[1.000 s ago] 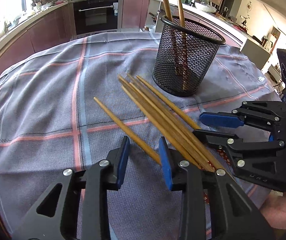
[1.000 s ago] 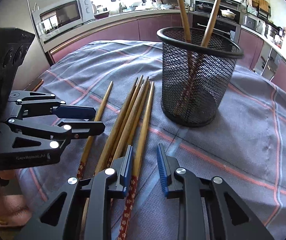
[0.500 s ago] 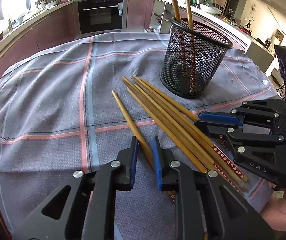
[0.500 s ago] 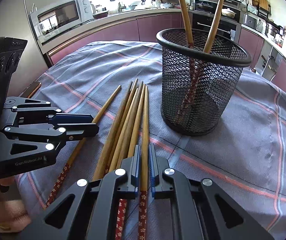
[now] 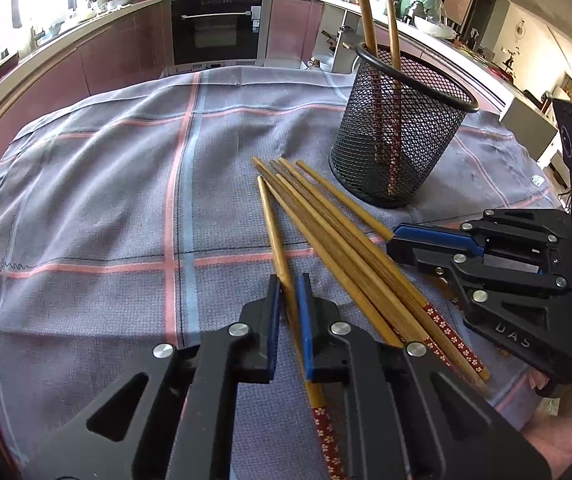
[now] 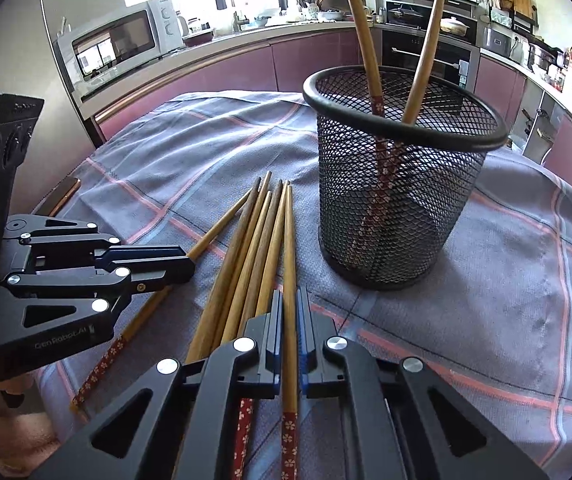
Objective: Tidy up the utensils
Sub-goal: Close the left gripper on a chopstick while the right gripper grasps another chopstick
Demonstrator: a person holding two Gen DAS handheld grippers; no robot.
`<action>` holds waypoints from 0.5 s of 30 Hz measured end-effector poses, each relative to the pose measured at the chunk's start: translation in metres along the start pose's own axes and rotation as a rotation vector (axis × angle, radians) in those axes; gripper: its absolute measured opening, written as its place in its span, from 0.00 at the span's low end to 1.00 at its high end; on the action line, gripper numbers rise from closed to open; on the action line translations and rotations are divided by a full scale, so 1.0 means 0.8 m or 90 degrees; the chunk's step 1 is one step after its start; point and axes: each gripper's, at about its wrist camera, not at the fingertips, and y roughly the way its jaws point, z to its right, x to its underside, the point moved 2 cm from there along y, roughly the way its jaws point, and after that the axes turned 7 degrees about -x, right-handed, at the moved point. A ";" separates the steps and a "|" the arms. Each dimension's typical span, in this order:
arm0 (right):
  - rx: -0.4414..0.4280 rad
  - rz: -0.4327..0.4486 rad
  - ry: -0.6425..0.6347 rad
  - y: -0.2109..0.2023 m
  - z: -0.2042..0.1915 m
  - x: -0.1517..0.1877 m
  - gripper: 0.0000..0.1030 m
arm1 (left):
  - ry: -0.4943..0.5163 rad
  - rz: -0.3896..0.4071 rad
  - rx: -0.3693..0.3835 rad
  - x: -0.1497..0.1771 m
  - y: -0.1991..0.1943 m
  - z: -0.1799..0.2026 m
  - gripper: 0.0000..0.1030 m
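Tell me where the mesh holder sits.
The mesh holder stands upright on the cloth, right of the loose chopsticks in the right wrist view, with two chopsticks inside.

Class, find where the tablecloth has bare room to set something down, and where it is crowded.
Bare: the tablecloth left of the chopsticks, and right of the mesh holder. Crowded: between holder and both grippers, left gripper and right gripper.

My left tongs (image 5: 288, 300) sit low and level, jaws nearly closed with a chopstick (image 5: 275, 232) clamped between them. My right tongs (image 6: 290, 312) lie just beside them, jaws likewise pinched on another chopstick (image 6: 289, 248).
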 end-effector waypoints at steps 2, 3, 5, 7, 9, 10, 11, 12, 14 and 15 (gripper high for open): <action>-0.010 0.009 0.004 -0.007 0.000 0.000 0.05 | -0.007 0.003 0.002 0.001 -0.004 -0.003 0.08; -0.016 0.014 0.005 -0.012 -0.001 0.000 0.05 | -0.011 0.007 0.005 0.001 -0.007 -0.004 0.08; -0.031 0.028 0.006 -0.024 -0.002 -0.001 0.05 | -0.014 0.017 0.011 0.000 -0.016 -0.006 0.07; -0.047 0.042 0.005 -0.035 -0.003 -0.002 0.05 | -0.014 0.029 0.021 -0.001 -0.027 -0.008 0.07; -0.063 0.056 0.003 -0.047 -0.004 -0.003 0.05 | -0.015 0.039 0.029 -0.002 -0.038 -0.009 0.07; -0.069 0.064 0.003 -0.053 -0.004 -0.003 0.05 | -0.015 0.044 0.034 -0.003 -0.042 -0.009 0.07; -0.075 0.070 0.004 -0.059 -0.004 -0.003 0.05 | -0.015 0.049 0.038 -0.003 -0.048 -0.010 0.07; -0.078 0.076 0.004 -0.064 -0.004 -0.005 0.05 | -0.016 0.054 0.041 -0.004 -0.053 -0.010 0.07; -0.085 0.090 0.005 -0.073 -0.005 -0.007 0.05 | -0.020 0.064 0.054 -0.006 -0.063 -0.011 0.07; -0.091 0.099 0.006 -0.079 -0.005 -0.009 0.05 | -0.021 0.069 0.058 -0.007 -0.069 -0.013 0.07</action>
